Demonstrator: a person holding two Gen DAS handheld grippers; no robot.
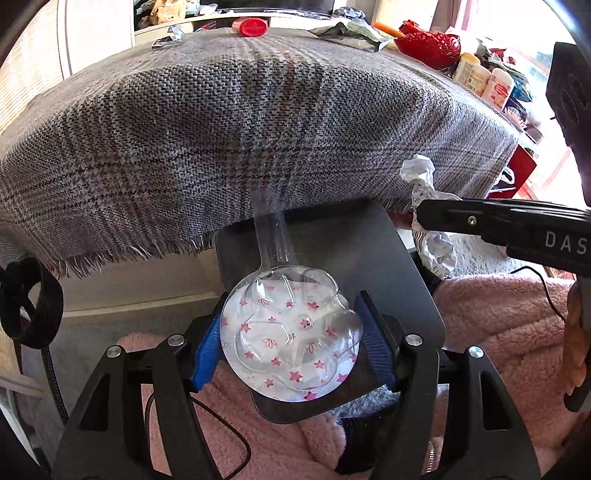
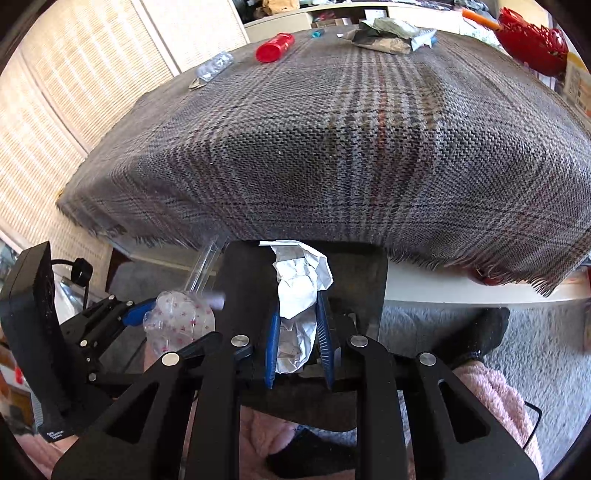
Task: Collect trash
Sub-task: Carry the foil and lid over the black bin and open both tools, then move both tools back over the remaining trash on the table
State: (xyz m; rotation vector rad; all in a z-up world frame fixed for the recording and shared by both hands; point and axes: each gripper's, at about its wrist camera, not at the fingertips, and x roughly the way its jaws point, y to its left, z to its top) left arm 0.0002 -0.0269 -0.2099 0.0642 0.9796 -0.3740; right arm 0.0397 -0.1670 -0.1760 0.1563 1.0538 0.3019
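Note:
My left gripper [image 1: 291, 343] is shut on a clear plastic blister pack with pink stars [image 1: 291, 332], held over a dark flat tray [image 1: 388, 258] below the table edge. It also shows in the right wrist view [image 2: 181, 321]. My right gripper [image 2: 298, 339] is shut on a crumpled white paper ball [image 2: 299, 291], held over the same tray [image 2: 362, 273]. The paper also shows in the left wrist view [image 1: 424, 192], at the right. On the plaid tablecloth [image 2: 332, 147] at the far side lie a red bottle [image 2: 275, 47], a crushed clear plastic piece [image 2: 214, 66] and a crumpled grey-green wrapper [image 2: 388, 33].
A red openwork basket [image 2: 532, 40] stands at the table's far right, with lotion bottles [image 1: 484, 79] beside it. Pink fleece [image 1: 509, 325] and a grey rug [image 2: 535, 339] lie below. A white blind [image 2: 74, 92] is at the left.

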